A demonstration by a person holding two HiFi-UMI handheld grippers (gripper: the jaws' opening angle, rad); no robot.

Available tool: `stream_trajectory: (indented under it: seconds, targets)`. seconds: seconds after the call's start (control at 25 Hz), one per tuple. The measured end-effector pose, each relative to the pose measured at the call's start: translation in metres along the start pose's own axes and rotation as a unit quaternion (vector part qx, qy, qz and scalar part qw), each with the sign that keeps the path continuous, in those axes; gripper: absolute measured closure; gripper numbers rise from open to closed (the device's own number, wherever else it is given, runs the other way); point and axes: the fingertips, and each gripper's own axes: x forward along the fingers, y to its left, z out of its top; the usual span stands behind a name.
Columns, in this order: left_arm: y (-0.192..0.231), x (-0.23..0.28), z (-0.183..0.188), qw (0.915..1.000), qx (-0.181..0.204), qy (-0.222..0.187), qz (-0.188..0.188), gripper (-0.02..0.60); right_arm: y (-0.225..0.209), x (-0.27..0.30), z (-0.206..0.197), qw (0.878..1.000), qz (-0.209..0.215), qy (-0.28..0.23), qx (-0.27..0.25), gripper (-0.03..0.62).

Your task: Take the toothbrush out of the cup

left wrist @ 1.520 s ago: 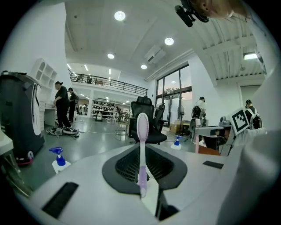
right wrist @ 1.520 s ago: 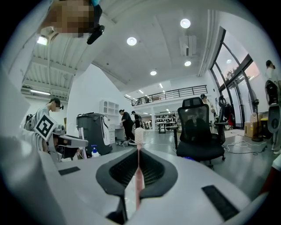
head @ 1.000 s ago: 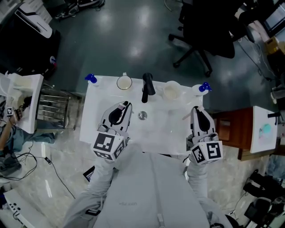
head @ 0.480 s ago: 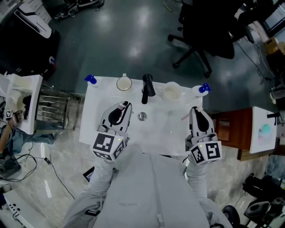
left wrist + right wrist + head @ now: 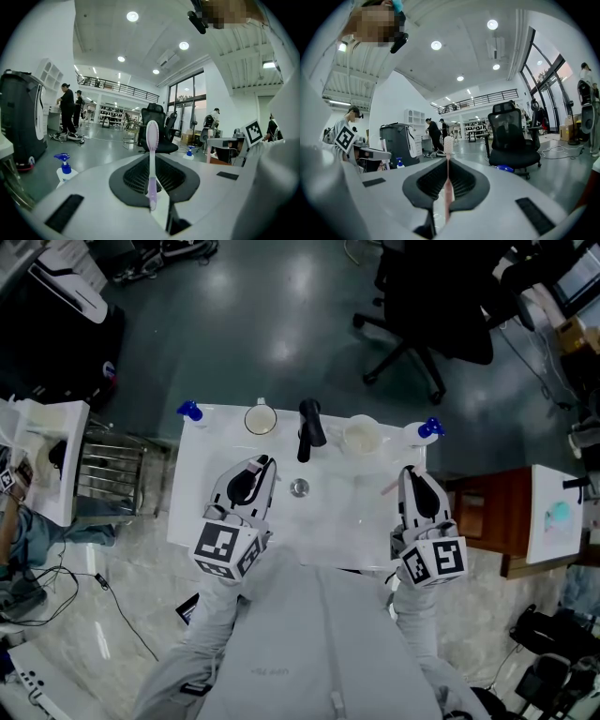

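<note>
In the left gripper view a purple toothbrush point(image 5: 152, 140) stands upright, bristle head up, with my left gripper point(image 5: 152, 197) shut on its lower handle. The right gripper view shows a pink toothbrush point(image 5: 447, 159) held upright the same way by my shut right gripper point(image 5: 443, 206). From the head view, the left gripper point(image 5: 262, 463) hovers over the left part of the white sink top point(image 5: 202, 502) and the right gripper point(image 5: 411, 471) over its right edge. Two cups stand at the back: one point(image 5: 261, 418) left of the black faucet point(image 5: 309, 426), a white one point(image 5: 362, 435) right of it.
Blue-capped pump bottles stand at the back corners, one left point(image 5: 190, 410) and one right point(image 5: 429, 427). A round drain point(image 5: 299, 487) lies between the grippers. A wire rack point(image 5: 108, 470) stands left of the sink, a brown cabinet point(image 5: 483, 512) right, an office chair point(image 5: 422, 306) behind.
</note>
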Motion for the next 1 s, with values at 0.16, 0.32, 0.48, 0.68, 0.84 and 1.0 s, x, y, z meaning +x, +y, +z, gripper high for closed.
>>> stream_trajectory:
  seconds: [0.16,0.32,0.48,0.68,0.84,1.0]
  targets:
    - [0.0009,0.0005,0.0007,1.0,-0.001,0.0,0.001,0.528,-0.0013,0.0005,-0.0005,1.0,-0.002,0.0,0.005,0.566]
    - [0.0016,0.0005,0.0009,1.0,-0.001,-0.001,0.003,0.528,-0.0019,0.0014,-0.0011,1.0,-0.001,-0.002,0.01,0.566]
    - [0.0014,0.0004,0.0012,1.0,0.001,0.0,0.005,0.528,-0.0013,0.0035,-0.0027,1.0,0.003,0.001,0.008,0.566]
    - [0.0023,0.0002,0.0005,1.0,-0.001,0.001,0.006,0.528,-0.0005,0.0048,-0.0041,1.0,0.006,0.004,0.008,0.565]
    - [0.0015,0.0016,0.0016,1.0,0.001,0.003,0.003,0.528,-0.0015,0.0052,-0.0036,1.0,0.006,0.006,0.006,0.566]
    - [0.0026,0.0027,0.0014,1.0,0.001,0.003,0.003,0.528,-0.0018,0.0055,-0.0023,1.0,0.006,0.004,0.007,0.565]
